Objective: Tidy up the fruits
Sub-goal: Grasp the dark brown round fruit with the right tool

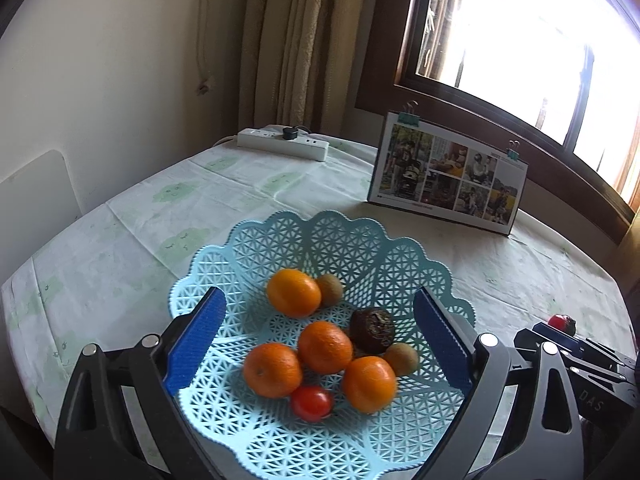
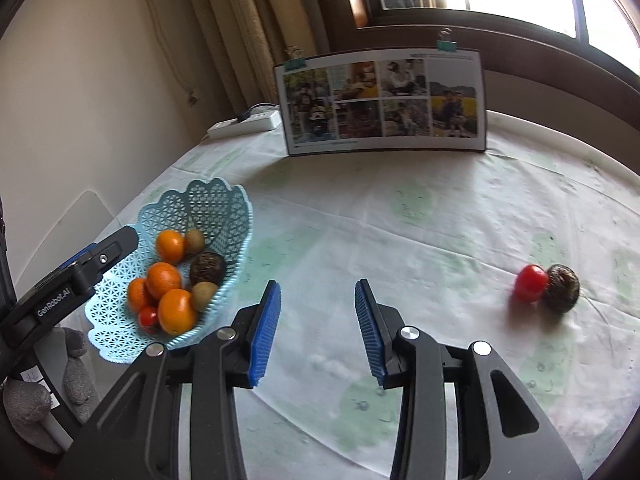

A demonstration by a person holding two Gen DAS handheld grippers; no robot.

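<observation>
With both sets of tongs spread wide and carrying nothing, no fruit is secured. The left tongs [image 1: 316, 340] straddle the basket [image 1: 332, 236], which already holds oranges, kiwis, one dark fruit and one tomato. The right tongs [image 2: 318, 328] hover over bare bench [image 2: 400, 220]. At 2 o'clock from them, a loose tomato [image 2: 530, 282] touches a dark fruit [image 2: 563, 288]. Likely risk: closing on either round fruit nudges its neighbour and sends it rolling toward the bench edge. A hard squeeze could split the tomato.
</observation>
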